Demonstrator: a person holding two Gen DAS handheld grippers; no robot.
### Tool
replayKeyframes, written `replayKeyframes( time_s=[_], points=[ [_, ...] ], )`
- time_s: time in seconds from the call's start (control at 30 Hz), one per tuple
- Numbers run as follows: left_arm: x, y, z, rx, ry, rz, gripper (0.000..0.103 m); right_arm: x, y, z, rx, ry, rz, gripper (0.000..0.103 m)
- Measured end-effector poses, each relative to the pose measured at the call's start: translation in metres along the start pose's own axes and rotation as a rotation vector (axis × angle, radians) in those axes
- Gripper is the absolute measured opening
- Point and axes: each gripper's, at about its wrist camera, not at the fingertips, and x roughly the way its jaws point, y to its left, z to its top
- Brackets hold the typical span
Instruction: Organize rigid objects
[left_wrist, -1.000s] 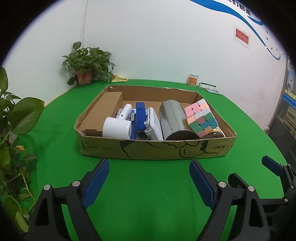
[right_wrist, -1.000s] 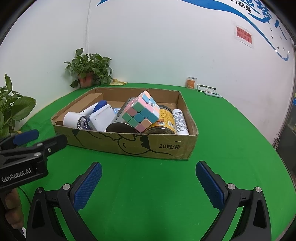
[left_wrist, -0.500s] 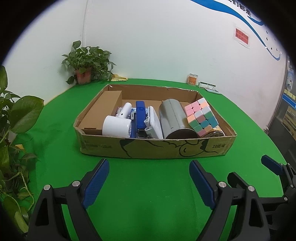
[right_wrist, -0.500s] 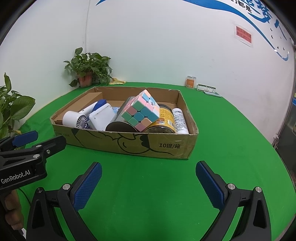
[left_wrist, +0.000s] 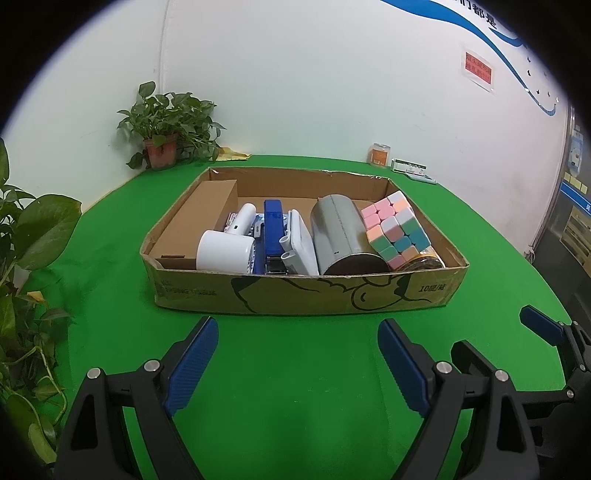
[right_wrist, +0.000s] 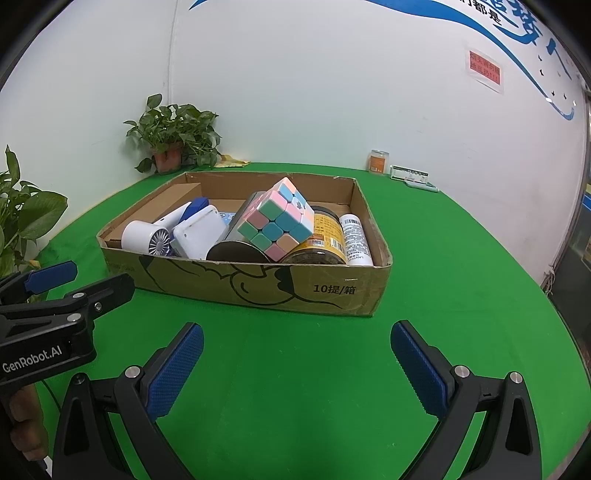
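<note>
Surface (left_wrist: 295, 369): green felt-like cover, rounded edge, set against a white wall with blue painted lettering and one red notice (left_wrist: 478, 68).

Left gripper (left_wrist: 297, 363): jaws spread wide, nothing between the blue pads, bare green below. Right gripper (right_wrist: 295, 369): jaws likewise wide apart, empty. In the right wrist view the left gripper's side shows at 9 o'clock, a person's hand (right_wrist: 26, 424) at its handle. Nothing stands between either gripper and the box.

Cardboard box (left_wrist: 306, 291): shallow, open-topped, at 12 o'clock just beyond both grippers, with a black line drawing on its near wall. The task's things all lie inside it. Contents, left to right in the left wrist view:
- 1 brown carton (left_wrist: 199, 221), against the left wall
- 1 white handheld fan (left_wrist: 225, 249)
- 1 blue stapler (left_wrist: 274, 227)
- 1 white flat device (left_wrist: 301, 242)
- 1 grey cylinder (left_wrist: 340, 230), lying on its side
- 1 pastel puzzle cube (left_wrist: 395, 229), tilted, resting on the grey cylinder and jar
- 1 yellow-labelled jar (right_wrist: 327, 236)
- 1 white tube (right_wrist: 356, 240), along the right wall

Beyond the box, at the wall: 1 potted plant (left_wrist: 166, 129) at 11 o'clock; 1 small orange jar (left_wrist: 379, 155) and 1 flat white item (left_wrist: 412, 170) at 1 o'clock. Second plant (left_wrist: 26, 236) at 9 o'clock, off the surface's left edge. Plants: 2.
</note>
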Motion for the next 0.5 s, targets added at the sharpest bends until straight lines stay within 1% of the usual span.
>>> replayKeyframes(
  time_s=[0.5],
  points=[
    [0.0023, 0.0056, -0.0010, -0.004, 0.008, 0.013, 0.088, 0.0039, 0.0029, -0.0020, 0.005, 0.009, 0.002, 0.102]
  ],
)
